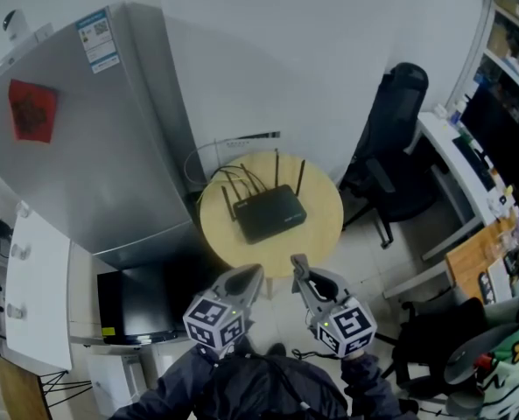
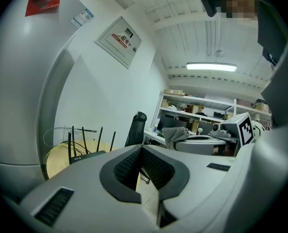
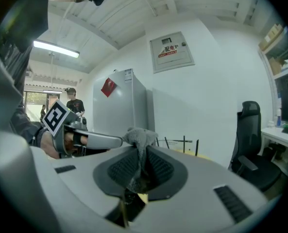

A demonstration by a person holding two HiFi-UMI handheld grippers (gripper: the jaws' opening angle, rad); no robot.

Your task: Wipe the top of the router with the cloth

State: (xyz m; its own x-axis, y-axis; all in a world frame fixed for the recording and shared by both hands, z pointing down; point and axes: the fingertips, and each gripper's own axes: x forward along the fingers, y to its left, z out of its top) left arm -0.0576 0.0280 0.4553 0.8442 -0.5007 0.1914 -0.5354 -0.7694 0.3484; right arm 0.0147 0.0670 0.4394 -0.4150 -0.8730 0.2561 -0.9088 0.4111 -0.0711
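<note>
A black router (image 1: 270, 213) with several upright antennas lies on a round wooden table (image 1: 320, 234). Both grippers hang near the table's front edge, short of the router. My left gripper (image 1: 255, 271) is shut with nothing between its jaws (image 2: 140, 148). My right gripper (image 1: 298, 261) is shut on a grey cloth (image 3: 141, 139), which bunches out above the jaw tips. In the left gripper view the cloth (image 2: 175, 135) shows at the right and the router (image 2: 85, 155) lies ahead at the left. The router's antennas (image 3: 184, 142) stand beyond the right gripper (image 3: 143, 148).
A tall grey fridge (image 1: 93, 147) stands left of the table. A black office chair (image 1: 390, 138) and a cluttered desk (image 1: 456, 164) are at the right. Cables (image 1: 208, 169) loop behind the router. A white cabinet (image 1: 36, 287) is at the far left.
</note>
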